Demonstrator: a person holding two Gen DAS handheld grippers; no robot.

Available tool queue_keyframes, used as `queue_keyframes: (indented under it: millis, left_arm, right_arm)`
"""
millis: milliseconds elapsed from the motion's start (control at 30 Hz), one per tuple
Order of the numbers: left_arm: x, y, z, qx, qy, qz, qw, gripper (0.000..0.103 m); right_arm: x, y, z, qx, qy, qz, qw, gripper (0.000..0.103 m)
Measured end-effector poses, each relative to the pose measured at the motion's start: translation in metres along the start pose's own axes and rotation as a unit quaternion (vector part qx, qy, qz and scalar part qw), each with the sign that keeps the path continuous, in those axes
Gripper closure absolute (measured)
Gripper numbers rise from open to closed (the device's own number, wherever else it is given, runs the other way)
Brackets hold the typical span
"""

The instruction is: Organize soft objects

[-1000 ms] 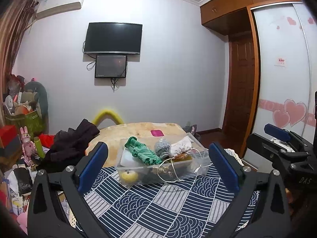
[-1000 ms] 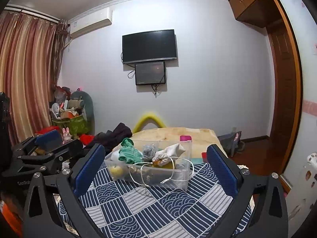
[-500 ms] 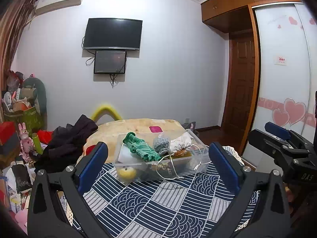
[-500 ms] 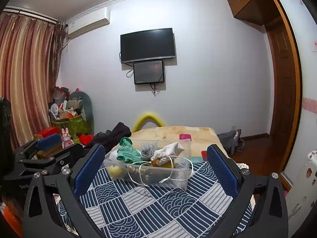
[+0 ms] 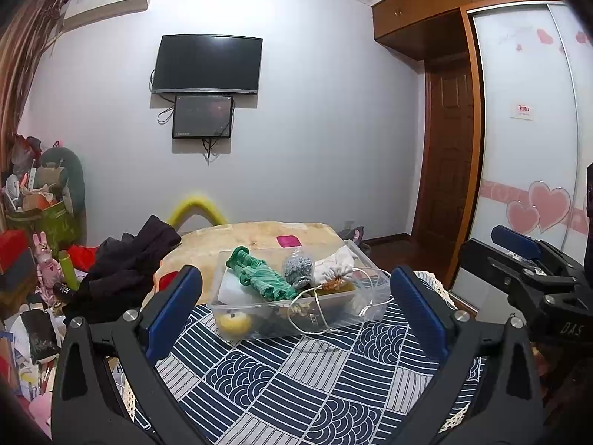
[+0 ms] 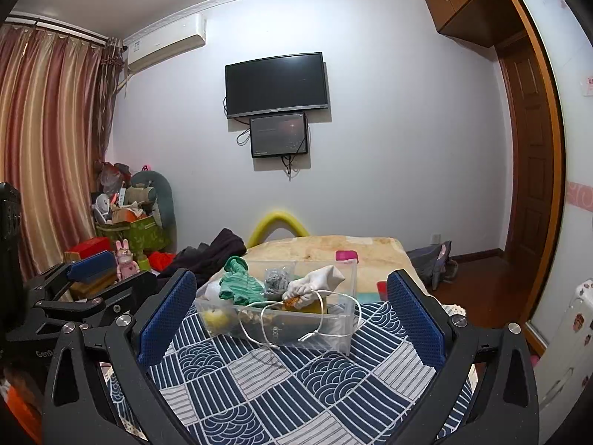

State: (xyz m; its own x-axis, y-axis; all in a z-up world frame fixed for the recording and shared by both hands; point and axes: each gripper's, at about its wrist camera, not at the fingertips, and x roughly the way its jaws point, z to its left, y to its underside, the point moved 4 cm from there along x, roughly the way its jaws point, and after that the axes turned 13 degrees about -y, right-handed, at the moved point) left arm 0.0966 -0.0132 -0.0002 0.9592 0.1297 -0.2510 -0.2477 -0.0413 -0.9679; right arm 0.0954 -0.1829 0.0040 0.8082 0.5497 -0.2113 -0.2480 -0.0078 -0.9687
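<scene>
Patterned cloth [image 5: 296, 382] covers the tabletop, where the clear bin [image 5: 292, 315] holding soft things sits slightly lower in view than before. Left claw [image 5: 292, 319] and right claw [image 6: 289, 319] both hover spread and empty, nothing yet gripped.

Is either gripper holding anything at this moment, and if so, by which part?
Nothing is held. The left gripper and the right gripper are both open and empty, short of the clear bin of soft things.

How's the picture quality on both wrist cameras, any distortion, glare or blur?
Left wrist view: strong fisheye bending of the wardrobe door, dark corners, clear bin sharp. Right wrist view: the curtain and door frame bow too, even dim room light, no glare on the TV.
</scene>
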Motion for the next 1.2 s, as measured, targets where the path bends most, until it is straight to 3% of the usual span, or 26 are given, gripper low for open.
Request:
queue_keyframes:
  millis: [1200]
  left_arm:
    - [-0.0029, 0.0006, -0.0045, 0.005, 0.005, -0.001, 1.0, 0.0]
  right_arm:
    - [-0.0014, -0.0013, 0.0028, 0.005, -0.004, 0.0, 1.0, 0.0]
